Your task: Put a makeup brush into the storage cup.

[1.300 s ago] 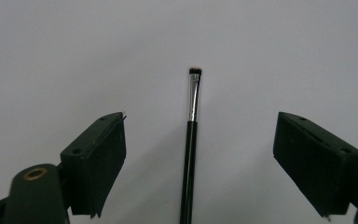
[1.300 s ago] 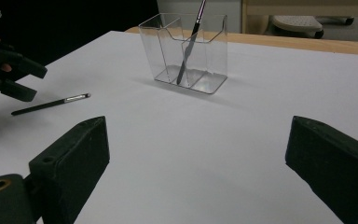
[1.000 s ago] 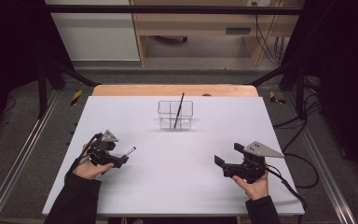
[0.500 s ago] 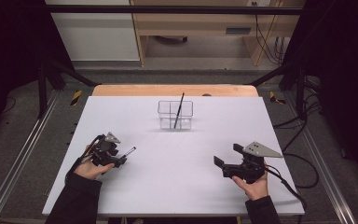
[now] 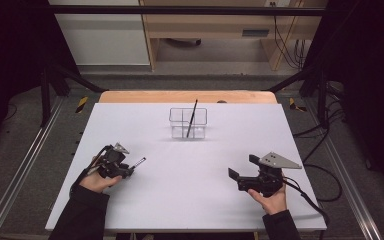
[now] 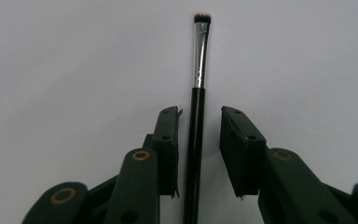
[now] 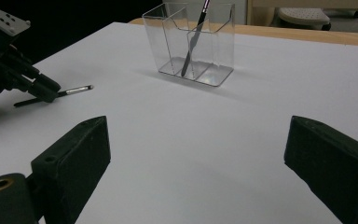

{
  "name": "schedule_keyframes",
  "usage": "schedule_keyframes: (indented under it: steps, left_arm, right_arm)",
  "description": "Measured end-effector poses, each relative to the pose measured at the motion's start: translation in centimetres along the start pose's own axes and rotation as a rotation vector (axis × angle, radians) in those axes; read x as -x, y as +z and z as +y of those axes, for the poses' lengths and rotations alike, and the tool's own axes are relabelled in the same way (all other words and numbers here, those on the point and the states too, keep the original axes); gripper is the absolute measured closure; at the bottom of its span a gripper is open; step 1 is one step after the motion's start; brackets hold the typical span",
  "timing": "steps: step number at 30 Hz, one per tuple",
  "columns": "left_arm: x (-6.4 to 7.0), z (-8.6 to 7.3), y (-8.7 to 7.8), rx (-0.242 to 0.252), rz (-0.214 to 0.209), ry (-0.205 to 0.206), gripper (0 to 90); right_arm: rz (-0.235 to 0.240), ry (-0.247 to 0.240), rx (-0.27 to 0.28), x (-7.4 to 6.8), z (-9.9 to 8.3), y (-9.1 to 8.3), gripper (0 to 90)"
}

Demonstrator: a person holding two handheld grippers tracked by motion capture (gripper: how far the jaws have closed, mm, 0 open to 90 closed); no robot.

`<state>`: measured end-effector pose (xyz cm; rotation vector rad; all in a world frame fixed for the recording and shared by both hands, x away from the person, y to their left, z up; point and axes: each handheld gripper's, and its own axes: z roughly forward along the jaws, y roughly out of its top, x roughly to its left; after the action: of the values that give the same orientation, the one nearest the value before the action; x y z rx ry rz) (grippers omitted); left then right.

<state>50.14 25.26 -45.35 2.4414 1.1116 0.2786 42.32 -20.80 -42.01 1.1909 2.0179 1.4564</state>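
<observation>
A thin black makeup brush (image 6: 196, 116) with a silver ferrule lies flat on the white table (image 5: 190, 200). My left gripper (image 6: 199, 113) is open around its handle: the left jaw is close against it and the right jaw stands a small gap away. In the high view that left gripper (image 5: 128, 170) sits at the table's left, with the brush (image 5: 139, 161) poking out to the right. My right gripper (image 5: 241, 168) rests at the front right, its jaws wide open and holding nothing. A clear divided organizer (image 5: 180, 125) stands mid-table with a second black brush (image 5: 192, 117) leaning in it.
In the right gripper view, the organizer (image 7: 219, 46) stands ahead, and the left gripper (image 7: 44, 88) and its brush (image 7: 77, 89) lie far left. A wooden strip (image 5: 130, 96) runs along the table's far edge. Metal frame rails (image 5: 25, 165) flank both sides.
</observation>
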Motion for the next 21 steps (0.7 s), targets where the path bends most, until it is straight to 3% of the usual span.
schedule_keyframes:
  steps: [13, 21]
  left_arm:
    - [0.09, 0.01, -0.05, -0.010, 0.003, -0.023, 81.5]
    - [0.09, 0.10, -0.08, -0.016, -0.008, -0.045, 82.8]
  right_arm:
    - [0.003, 0.002, -0.004, -0.04, -0.04, 0.04, 7.5]
    - [0.003, 0.000, -0.002, -0.02, -0.03, 0.02, 7.5]
